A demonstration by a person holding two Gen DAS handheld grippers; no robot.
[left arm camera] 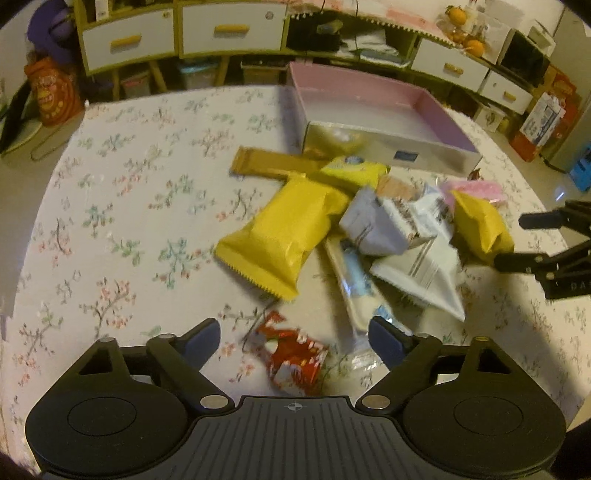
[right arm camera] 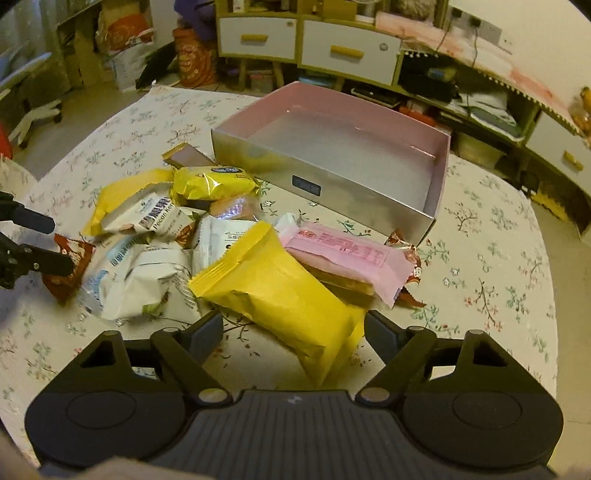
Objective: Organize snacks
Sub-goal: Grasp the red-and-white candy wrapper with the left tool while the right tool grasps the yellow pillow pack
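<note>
A pile of snack packets lies on the floral tablecloth (left arm camera: 122, 192) in front of an empty box (left arm camera: 388, 147) that is pink inside and silver outside. My left gripper (left arm camera: 295, 334) is open low over a small red wrapper (left arm camera: 295, 354), which lies between its fingers untouched. In the right wrist view my right gripper (right arm camera: 293, 325) is open around the near end of a large yellow packet (right arm camera: 280, 295); the right finger sits at the packet's edge and the left finger stands clear. Beside that packet lie a pink packet (right arm camera: 351, 254) and white packets (right arm camera: 147, 277).
Another big yellow packet (left arm camera: 284, 236) and a gold bar (left arm camera: 273, 164) lie left of the pile. The box (right arm camera: 295, 173) stands just behind the snacks. Cabinets with white drawers (left arm camera: 229, 33) line the wall beyond the table. Bare cloth spreads at the left and the near right.
</note>
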